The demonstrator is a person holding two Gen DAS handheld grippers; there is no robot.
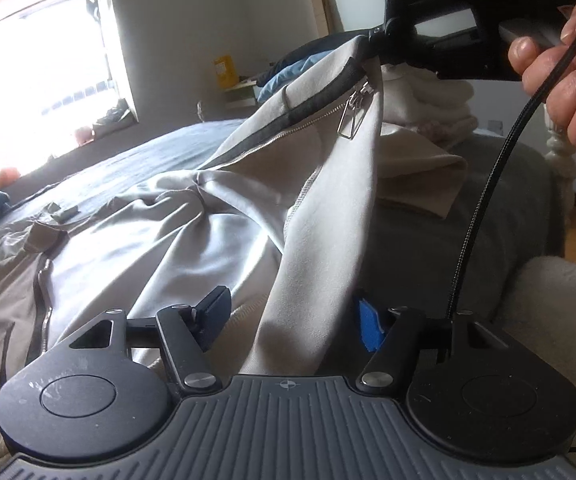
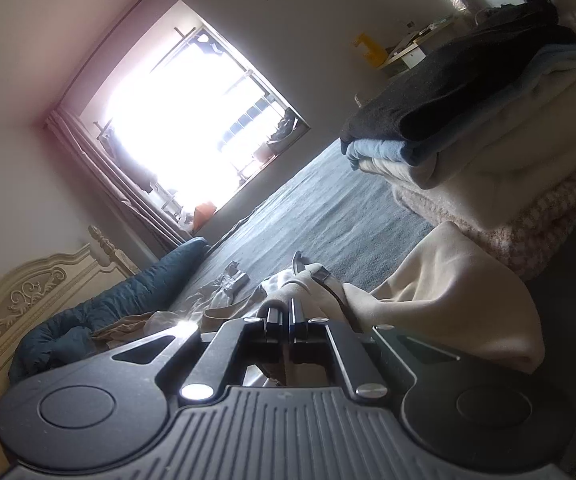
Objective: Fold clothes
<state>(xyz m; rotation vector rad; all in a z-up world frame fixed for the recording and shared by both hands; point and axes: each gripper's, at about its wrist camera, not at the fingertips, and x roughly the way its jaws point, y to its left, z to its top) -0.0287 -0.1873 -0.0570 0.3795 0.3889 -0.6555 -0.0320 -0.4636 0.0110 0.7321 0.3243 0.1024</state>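
So the beige zip-up jacket [image 1: 192, 216] is sprawled over the dark bedsheet [image 1: 136, 156], one corner lifted up toward 1 o'clock. Soft, floppy and light; I'd guess it sags wherever you don't hold it, so go for the hem or the zipper [image 1: 311, 120] edge. The right gripper [image 1: 375, 40] is clamped on that raised corner. The left gripper [image 1: 293, 320] is spread apart, cloth hanging between the fingers, not pinched. Folded stack [image 2: 479, 92] sits at 2 o'clock.

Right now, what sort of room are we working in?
Most likely a bedroom: the jacket lies on a bed with a carved headboard, and a stack of folded clothes sits beside it.
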